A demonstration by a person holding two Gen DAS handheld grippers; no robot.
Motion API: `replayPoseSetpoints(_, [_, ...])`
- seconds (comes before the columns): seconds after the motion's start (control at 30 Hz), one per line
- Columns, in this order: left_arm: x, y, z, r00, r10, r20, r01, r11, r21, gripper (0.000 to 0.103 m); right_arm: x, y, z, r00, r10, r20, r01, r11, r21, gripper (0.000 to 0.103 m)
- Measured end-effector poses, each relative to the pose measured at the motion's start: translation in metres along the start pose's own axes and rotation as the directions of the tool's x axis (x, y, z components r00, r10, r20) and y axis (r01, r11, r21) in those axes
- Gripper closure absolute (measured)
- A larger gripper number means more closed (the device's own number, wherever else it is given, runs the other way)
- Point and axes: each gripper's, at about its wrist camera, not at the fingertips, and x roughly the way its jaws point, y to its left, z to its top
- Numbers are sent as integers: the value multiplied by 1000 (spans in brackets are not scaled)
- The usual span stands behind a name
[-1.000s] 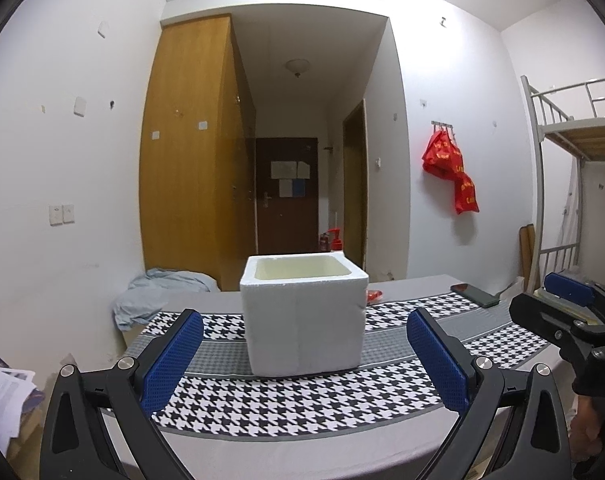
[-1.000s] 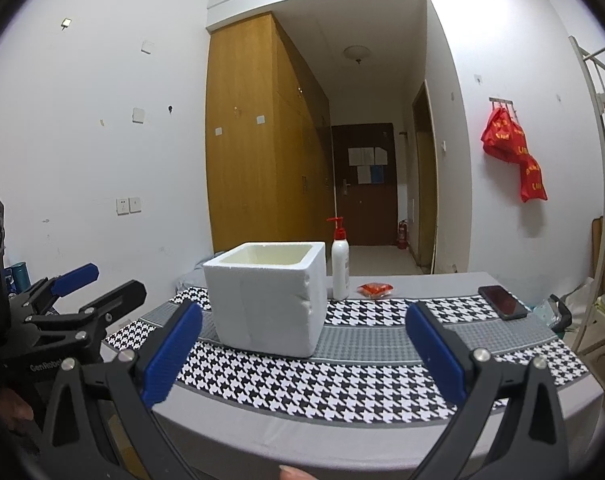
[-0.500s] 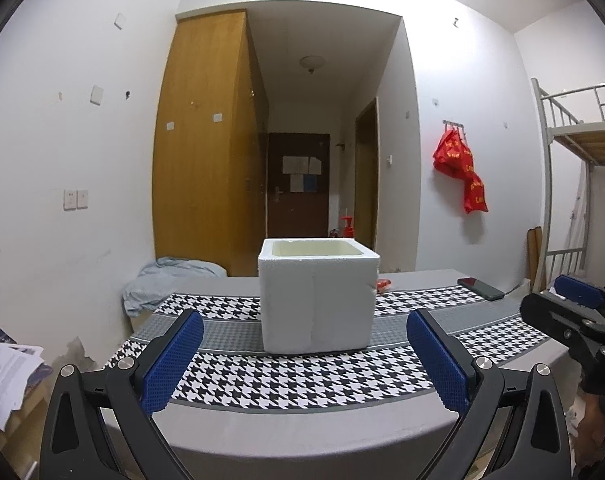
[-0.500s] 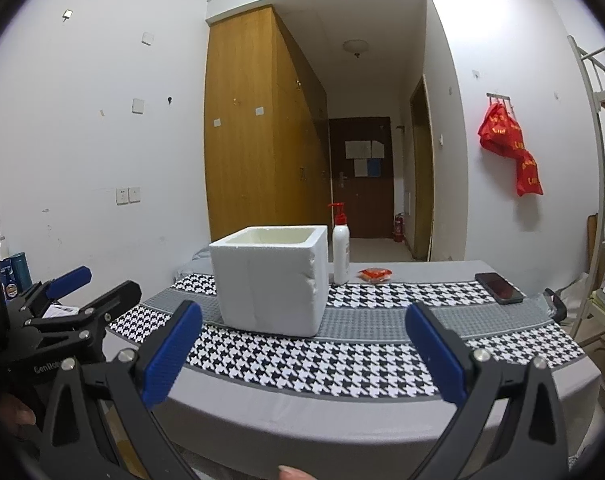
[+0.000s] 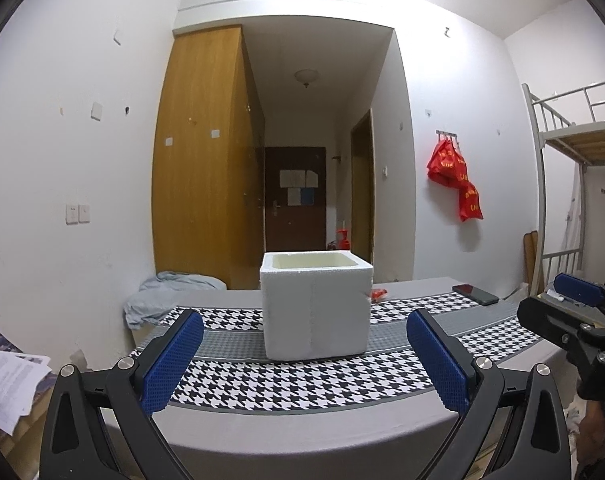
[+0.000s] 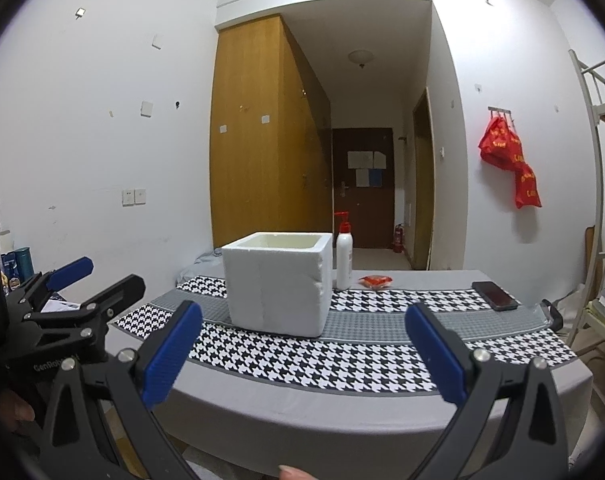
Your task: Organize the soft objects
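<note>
A white foam box point(image 5: 316, 306) point(image 6: 277, 284) stands open-topped on the table's houndstooth runner point(image 5: 302, 380) point(image 6: 342, 356). Its inside is hidden from both views. A small red packet point(image 6: 375, 280) lies on the table behind the box, and its edge shows in the left wrist view point(image 5: 379, 294). My left gripper point(image 5: 304, 364) is open and empty, in front of the table edge facing the box. My right gripper point(image 6: 302, 360) is open and empty, to the right of the left one. Each gripper shows at the side of the other's view.
A white pump bottle point(image 6: 344, 258) stands behind the box. A black phone point(image 6: 495, 295) point(image 5: 475, 294) lies at the table's right. A blue-grey cloth point(image 5: 166, 296) lies beyond the table's left end. Papers point(image 5: 6, 380) sit at the left, a bunk bed point(image 5: 574, 184) at the right.
Both grippers have drawn back from the table and dropped lower; the box looks smaller and farther. Both stay open and empty.
</note>
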Motion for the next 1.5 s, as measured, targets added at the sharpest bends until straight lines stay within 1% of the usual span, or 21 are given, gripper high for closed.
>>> replayPoseSetpoints(0.33, [3,0,-3,1000,4,-14,-4,1000,-1,1,4,0,-7,1000,14,-18,-14,1000,-6,0])
replayPoseSetpoints(0.63, [4,2,-11,1000,10,-19,-10,1000,-9,1,10,-2,-16,999,33,-39,-33,999,14,0])
replayPoseSetpoints(1.5, [5,1,-11,999,3,-35,-2,1000,8,1,10,-2,-14,999,29,-45,-28,1000,9,0])
